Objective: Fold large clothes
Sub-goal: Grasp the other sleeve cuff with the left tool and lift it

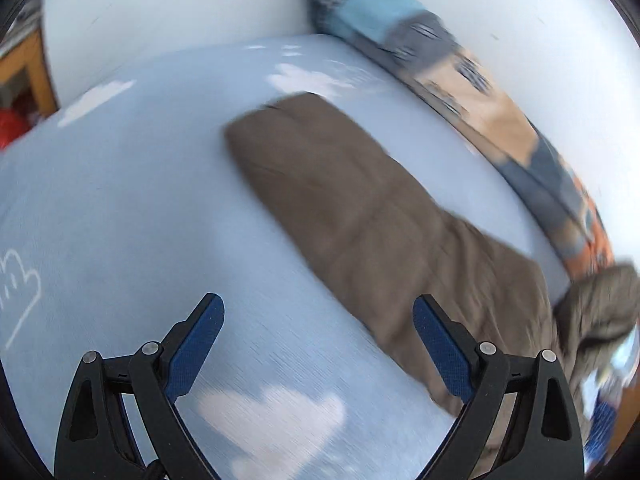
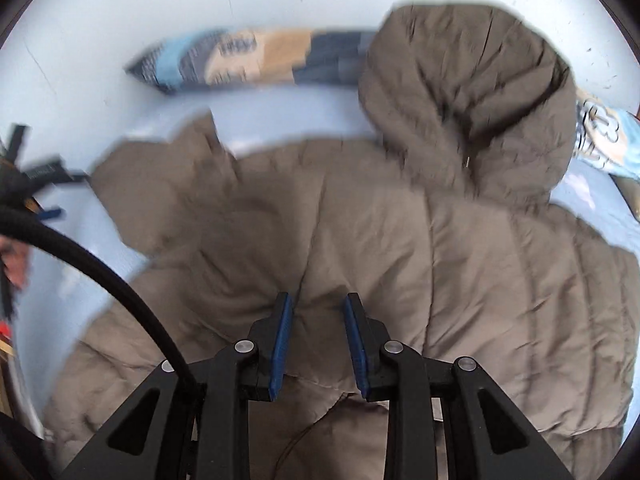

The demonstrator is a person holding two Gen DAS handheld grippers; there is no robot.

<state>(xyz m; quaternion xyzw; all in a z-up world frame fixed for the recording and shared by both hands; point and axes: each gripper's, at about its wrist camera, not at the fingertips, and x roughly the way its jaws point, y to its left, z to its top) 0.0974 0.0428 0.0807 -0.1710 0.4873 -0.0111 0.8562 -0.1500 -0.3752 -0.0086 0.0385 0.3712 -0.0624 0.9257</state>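
A brown-grey puffer jacket (image 2: 400, 240) lies spread on the light blue bed sheet (image 1: 120, 200), its hood (image 2: 468, 92) up towards the wall. My right gripper (image 2: 318, 300) is over the jacket's body. Its blue pads (image 2: 282, 340) stand narrowly apart, padded fabric fills the gap, and creases run in towards the tips. In the left wrist view one jacket sleeve (image 1: 340, 200) stretches diagonally across the sheet. My left gripper (image 1: 318, 308) stands wide open above the bare sheet beside the sleeve, with nothing between its fingers. Both views are motion-blurred.
A patterned blanket or pillow (image 1: 460, 68) in blue, tan and orange runs along the white wall (image 1: 180, 8) behind the bed. A black cable (image 2: 100, 264) arcs across the left of the right wrist view. A wooden shelf edge (image 1: 24, 68) shows far left.
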